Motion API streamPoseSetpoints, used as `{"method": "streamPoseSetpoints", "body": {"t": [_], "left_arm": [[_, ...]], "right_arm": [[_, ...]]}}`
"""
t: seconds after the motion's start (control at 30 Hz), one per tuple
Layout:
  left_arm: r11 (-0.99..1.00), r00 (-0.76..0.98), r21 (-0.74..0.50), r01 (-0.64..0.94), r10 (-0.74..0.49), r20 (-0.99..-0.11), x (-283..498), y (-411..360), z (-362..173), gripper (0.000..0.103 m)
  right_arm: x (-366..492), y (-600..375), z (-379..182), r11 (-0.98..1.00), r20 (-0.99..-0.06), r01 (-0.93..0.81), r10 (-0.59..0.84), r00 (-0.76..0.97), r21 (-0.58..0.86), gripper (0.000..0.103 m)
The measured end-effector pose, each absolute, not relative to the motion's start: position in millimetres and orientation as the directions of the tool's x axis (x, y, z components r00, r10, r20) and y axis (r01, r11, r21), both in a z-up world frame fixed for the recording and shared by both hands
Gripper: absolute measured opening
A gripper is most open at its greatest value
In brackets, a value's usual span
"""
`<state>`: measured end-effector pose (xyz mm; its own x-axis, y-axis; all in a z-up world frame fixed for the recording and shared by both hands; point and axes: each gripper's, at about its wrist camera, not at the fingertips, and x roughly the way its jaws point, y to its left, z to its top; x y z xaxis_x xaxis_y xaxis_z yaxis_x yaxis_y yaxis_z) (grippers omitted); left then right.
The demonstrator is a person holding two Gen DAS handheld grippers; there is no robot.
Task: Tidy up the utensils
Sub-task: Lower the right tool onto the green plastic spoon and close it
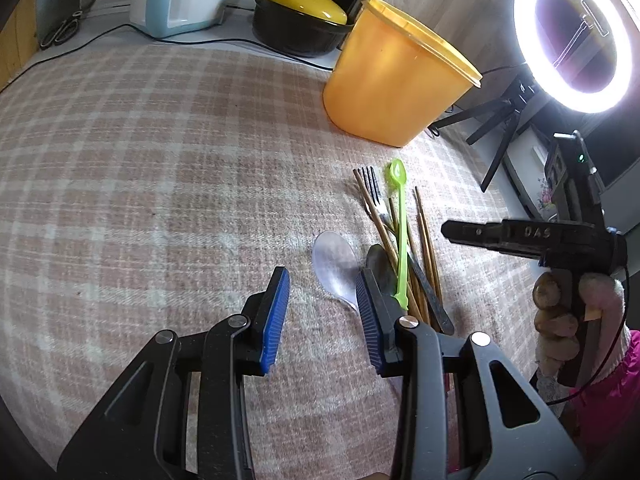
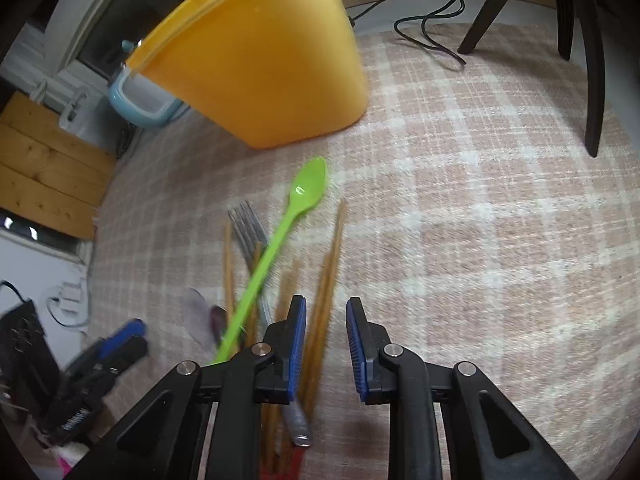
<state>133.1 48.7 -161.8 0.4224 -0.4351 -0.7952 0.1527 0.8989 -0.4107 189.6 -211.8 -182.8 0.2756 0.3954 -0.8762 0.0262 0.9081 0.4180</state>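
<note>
A: Surface report. Cloth: woven check fabric, matt, slightly rough weave.

B: Tub?

A: Orange plastic, smooth, semi-gloss, faintly translucent at the rim. Green spoon: glossy plastic, highlight in the bowl. Clear spoon: translucent plastic, smooth.

B: Metal items?

A: Fork: metal, dull sheen. Chopsticks: wood-coloured, matt.

B: Tooling?

A: Left gripper: matt black plastic body, ribbed blue pads, bright metal pins. Right gripper: same finish. Pot lid: glossy yellow.
</note>
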Motion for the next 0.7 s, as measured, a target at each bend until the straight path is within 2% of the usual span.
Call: {"method": "streamPoseSetpoints", "body": {"t": [0.03,0.23,0.5,0.6,0.7], "left_arm": [[0.897,0.419,-0.414,0.155,-0.44,-0.795,135,48,-163,0.029],[0.879,0.387,-0.455,0.144,-0.473,-0.792,141,49,-173,0.029],[0.867,0.34,-0.479,0.135,-0.495,-0.8,149,50,-184,0.029],[0.862,0.324,-0.485,0.144,-0.504,-0.8,157,43,-189,0.041],[0.862,0.304,-0.48,0.161,-0.506,-0.807,162,37,-195,0.042]], "right_arm": [[191,-212,-181,0.901,-0.868,0.03,0.408,0.284,0.433,0.02],[210,-208,-182,0.849,-0.822,0.059,0.488,0.292,0.525,0.02],[231,-192,-191,0.83,-0.808,0.075,0.513,0.29,0.553,0.024],[234,-193,-195,0.823,-0.807,0.093,0.516,0.287,0.56,0.024],[239,-190,-202,0.814,-0.806,0.117,0.522,0.28,0.568,0.024]]}}
